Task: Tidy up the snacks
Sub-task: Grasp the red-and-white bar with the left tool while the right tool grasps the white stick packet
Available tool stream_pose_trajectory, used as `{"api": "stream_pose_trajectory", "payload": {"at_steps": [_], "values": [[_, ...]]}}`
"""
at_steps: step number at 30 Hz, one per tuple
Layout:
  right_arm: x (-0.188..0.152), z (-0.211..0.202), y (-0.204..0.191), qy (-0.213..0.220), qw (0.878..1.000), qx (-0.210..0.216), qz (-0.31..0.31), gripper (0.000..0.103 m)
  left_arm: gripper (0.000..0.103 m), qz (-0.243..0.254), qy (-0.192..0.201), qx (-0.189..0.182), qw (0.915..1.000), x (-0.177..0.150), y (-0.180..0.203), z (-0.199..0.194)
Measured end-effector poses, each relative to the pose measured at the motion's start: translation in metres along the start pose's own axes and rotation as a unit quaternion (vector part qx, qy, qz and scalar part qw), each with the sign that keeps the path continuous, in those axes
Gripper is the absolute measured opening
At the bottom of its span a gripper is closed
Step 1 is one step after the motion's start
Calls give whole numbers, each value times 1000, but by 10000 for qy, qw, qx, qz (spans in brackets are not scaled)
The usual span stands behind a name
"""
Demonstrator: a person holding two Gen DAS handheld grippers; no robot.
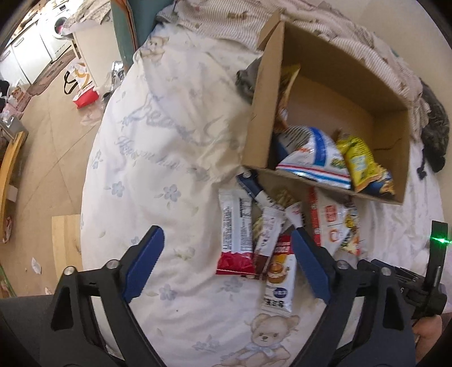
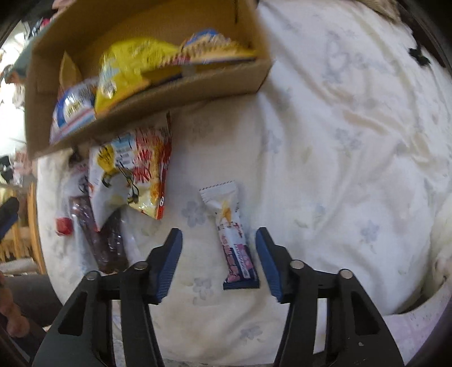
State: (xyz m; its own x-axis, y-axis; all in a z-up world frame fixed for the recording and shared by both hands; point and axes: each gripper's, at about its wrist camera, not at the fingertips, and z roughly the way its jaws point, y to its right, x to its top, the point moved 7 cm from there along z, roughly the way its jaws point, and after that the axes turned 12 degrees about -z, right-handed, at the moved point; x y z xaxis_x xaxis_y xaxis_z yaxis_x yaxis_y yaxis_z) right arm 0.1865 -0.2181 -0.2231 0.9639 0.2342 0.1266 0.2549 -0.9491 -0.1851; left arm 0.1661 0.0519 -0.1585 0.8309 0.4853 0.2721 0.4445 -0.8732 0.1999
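Observation:
An open cardboard box [image 1: 333, 62] lies on a white floral quilt [image 1: 175, 146] and holds a blue-white bag [image 1: 316, 158] and a yellow bag [image 1: 361, 166]. Several snack bars lie in front of it, among them a red-and-white bar [image 1: 237, 234]. My left gripper [image 1: 226, 245] is open and empty above these bars. In the right wrist view the box [image 2: 183, 87] is at top left. A white-and-purple bar [image 2: 234, 237] lies between the fingers of my open right gripper [image 2: 219, 245]. A red-yellow bag [image 2: 141, 169] lies left of it.
A grey cloth [image 1: 435, 132] lies on the quilt right of the box. A striped blanket [image 1: 226, 22] is behind the box. The floor [image 1: 50, 135] at left holds a red-white bag [image 1: 82, 84]. A wooden chair [image 2: 25, 231] stands at the bed's left side.

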Motion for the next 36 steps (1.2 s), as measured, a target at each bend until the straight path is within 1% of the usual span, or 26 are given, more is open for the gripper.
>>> {"api": "stream_pose_trajectory", "payload": {"at_steps": [1, 2, 4, 5, 6, 8, 11, 12, 14, 15, 19, 22, 26, 29, 31, 33, 36], "values": [[-1, 5, -2, -84, 9999, -39, -64, 46, 80, -21, -62, 13, 10000, 1, -1, 4], [-2, 9, -3, -163, 9997, -101, -120, 43, 78, -41, -146, 30, 9999, 1, -2, 10], [-3, 15, -3, -234, 9994, -183, -154, 43, 70, -26, -289, 115, 9995, 2, -3, 24], [-4, 16, -2, -248, 9994, -196, -163, 40, 69, 22, -340, 160, 9993, 2, -2, 30], [-5, 16, -2, -253, 9993, -206, -190, 30, 67, 83, -418, 220, 9988, 1, -1, 38], [-6, 16, -1, -259, 9992, -228, -222, 20, 65, 131, -584, 302, 9978, -2, 0, 51], [-9, 12, 4, -176, 9996, -140, -167, 19, 61, 154, -799, 383, 9959, -7, 2, 67], [-10, 14, 4, -140, 9996, -139, -181, 19, 56, 144, -866, 413, 9953, -8, 2, 72], [-7, 12, 8, -80, 9998, -123, -167, 19, 38, 90, -989, 388, 9943, -13, 2, 77], [-8, 11, 9, -51, 9999, -80, -127, 19, 28, 84, -1091, 362, 9933, -16, 2, 80], [-6, 2, 6, 105, 9999, 13, -97, 19, 27, 121, -963, 304, 9948, -19, 2, 71], [-4, -6, 2, 145, 9998, 70, -93, 19, 27, 112, -764, 321, 9965, -16, -1, 58], [-5, -11, -1, 191, 9997, 101, -96, 19, 27, -17, -591, 312, 9978, -16, -8, 40], [-6, -16, -7, 275, 9994, 175, -66, 19, 27, -90, -328, 332, 9989, -12, -14, 22], [-3, -27, -8, 367, 9990, 251, -51, 19, 27, -132, -127, 329, 9993, -10, -18, 10], [-6, -38, -10, 511, 9980, 359, -48, 19, 27, -161, 78, 283, 9994, -2, -25, 2], [-7, -51, -14, 735, 9962, 449, -107, 19, 27, -140, 327, 201, 9992, 0, -26, -13]]}}
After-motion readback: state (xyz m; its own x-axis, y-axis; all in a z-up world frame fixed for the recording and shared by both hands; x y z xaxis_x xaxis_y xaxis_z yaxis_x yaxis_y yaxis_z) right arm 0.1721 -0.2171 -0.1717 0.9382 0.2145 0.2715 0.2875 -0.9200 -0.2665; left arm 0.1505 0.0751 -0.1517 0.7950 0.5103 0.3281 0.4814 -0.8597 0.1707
